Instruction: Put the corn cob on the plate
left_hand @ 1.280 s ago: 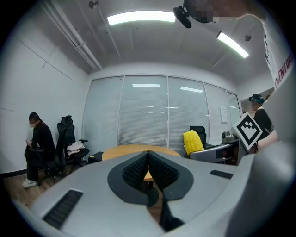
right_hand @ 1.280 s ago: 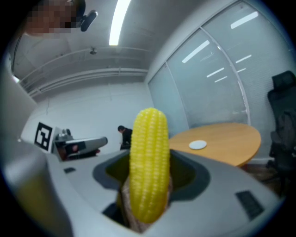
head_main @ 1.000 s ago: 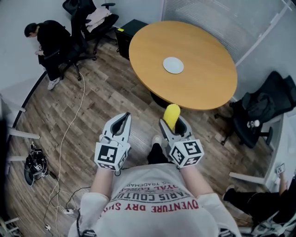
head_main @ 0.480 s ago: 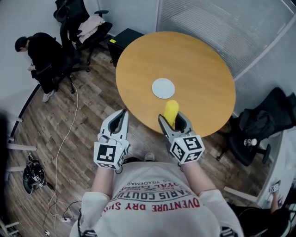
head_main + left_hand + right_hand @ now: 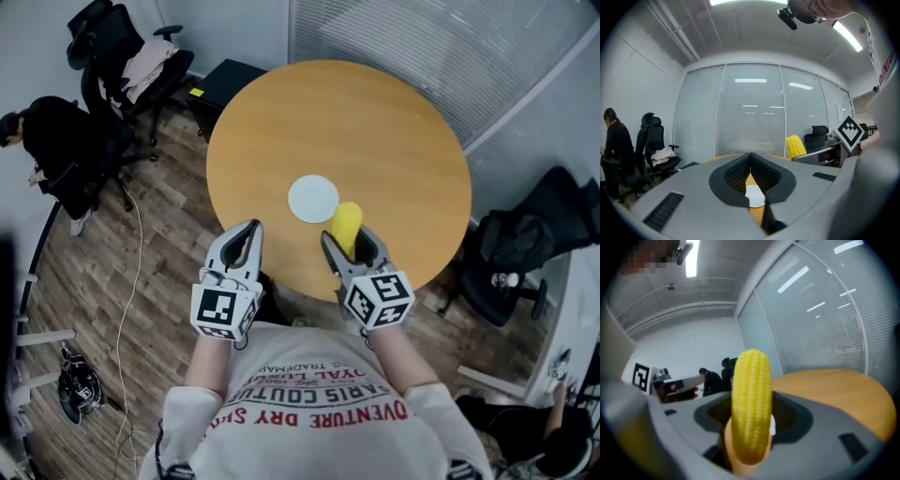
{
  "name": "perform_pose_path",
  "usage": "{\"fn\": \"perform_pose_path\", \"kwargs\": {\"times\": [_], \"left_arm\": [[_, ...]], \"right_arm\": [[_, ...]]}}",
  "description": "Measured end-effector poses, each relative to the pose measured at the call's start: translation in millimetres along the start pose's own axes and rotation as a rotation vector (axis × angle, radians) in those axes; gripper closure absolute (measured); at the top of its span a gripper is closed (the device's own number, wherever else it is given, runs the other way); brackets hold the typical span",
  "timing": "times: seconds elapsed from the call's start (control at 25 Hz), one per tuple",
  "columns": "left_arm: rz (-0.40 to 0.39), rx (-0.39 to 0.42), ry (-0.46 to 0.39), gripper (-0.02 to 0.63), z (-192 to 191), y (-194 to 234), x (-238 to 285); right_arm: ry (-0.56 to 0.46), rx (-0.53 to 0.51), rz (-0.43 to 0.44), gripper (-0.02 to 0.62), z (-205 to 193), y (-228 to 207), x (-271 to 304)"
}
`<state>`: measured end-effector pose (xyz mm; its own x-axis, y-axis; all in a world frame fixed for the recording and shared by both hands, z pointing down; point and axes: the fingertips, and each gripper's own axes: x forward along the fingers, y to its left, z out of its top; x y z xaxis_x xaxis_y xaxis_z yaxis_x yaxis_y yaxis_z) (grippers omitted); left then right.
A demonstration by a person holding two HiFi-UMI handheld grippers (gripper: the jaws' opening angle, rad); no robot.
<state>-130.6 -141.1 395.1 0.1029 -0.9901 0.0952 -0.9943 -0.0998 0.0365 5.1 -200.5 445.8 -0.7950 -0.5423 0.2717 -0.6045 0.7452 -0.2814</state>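
A yellow corn cob (image 5: 347, 228) (image 5: 751, 404) stands upright between the jaws of my right gripper (image 5: 352, 246), which is shut on it over the near edge of the round wooden table (image 5: 394, 131). The cob also shows in the left gripper view as corn cob (image 5: 795, 146). A small white plate (image 5: 313, 198) (image 5: 754, 194) lies on the table just left of the cob. My left gripper (image 5: 246, 240) hovers at the table's near edge, left of the plate, its jaws shut with nothing between them.
A black office chair (image 5: 117, 52) with clothes and a seated person (image 5: 56, 150) are at the far left. Another black chair (image 5: 525, 253) stands right of the table. A black box (image 5: 220, 80) sits by the table's far-left side. Cables lie on the wooden floor (image 5: 112, 309).
Both grippers have come forward to the table, so the plate now lies right before them. The corn stays held in the right gripper.
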Motion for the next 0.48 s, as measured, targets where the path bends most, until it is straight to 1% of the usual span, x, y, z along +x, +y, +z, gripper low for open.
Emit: {"fn": "perform_pose_path", "kwargs": {"times": [0.2, 0.28, 0.48], "left_arm": [[-0.122, 0.044, 0.011, 0.571, 8, 26, 59], [-0.171, 0.044, 0.022, 0.571, 11, 40, 83], [-0.308, 0.059, 0.052, 0.571, 12, 66, 137]], "right_arm": [[-0.020, 0.043, -0.094, 0.328, 18, -26, 43], [-0.023, 0.066, -0.139, 0.328, 23, -34, 61], [-0.015, 0.138, -0.264, 0.328, 23, -52, 95]]}}
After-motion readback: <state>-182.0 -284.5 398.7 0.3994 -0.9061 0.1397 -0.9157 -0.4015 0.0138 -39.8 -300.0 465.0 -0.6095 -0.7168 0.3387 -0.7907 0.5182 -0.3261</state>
